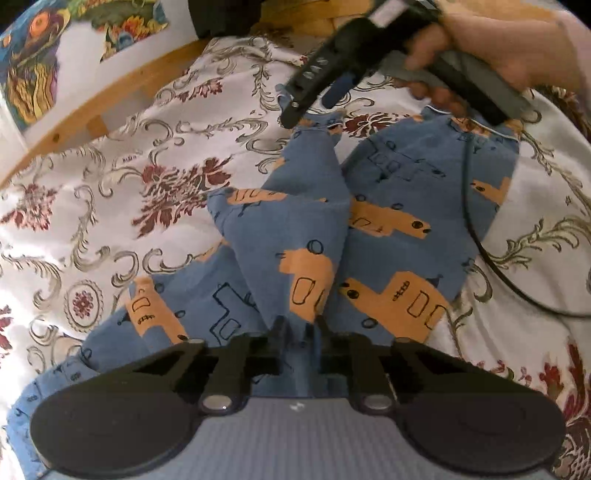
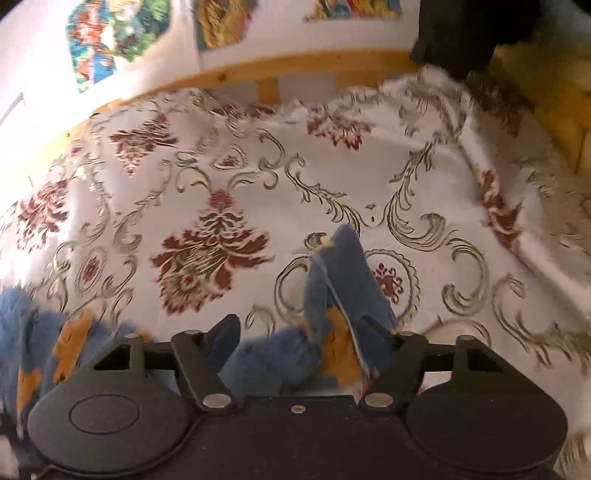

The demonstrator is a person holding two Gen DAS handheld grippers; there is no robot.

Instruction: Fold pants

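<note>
Blue pants (image 1: 388,221) with orange patches lie spread on a floral bedspread (image 1: 110,206), legs pointing away from me. At the bottom of the left wrist view, my left gripper (image 1: 299,325) is shut on a raised fold of the pants near the waist. A hand (image 1: 517,48) holds my right gripper (image 1: 310,107) at the far hem of the left pant leg. In the right wrist view, my right gripper (image 2: 299,325) stands open, and the pants' hem (image 2: 340,280) stands up between its fingers against the right finger (image 2: 373,328). More of the pants shows blurred at the lower left.
A wooden bed rail (image 1: 92,107) (image 2: 258,70) borders the far side of the bedspread (image 2: 184,184), with a white wall and colourful pictures (image 2: 110,40) behind. A black cable (image 1: 476,236) trails over the right pant leg. A dark cloth (image 2: 461,33) hangs at the upper right.
</note>
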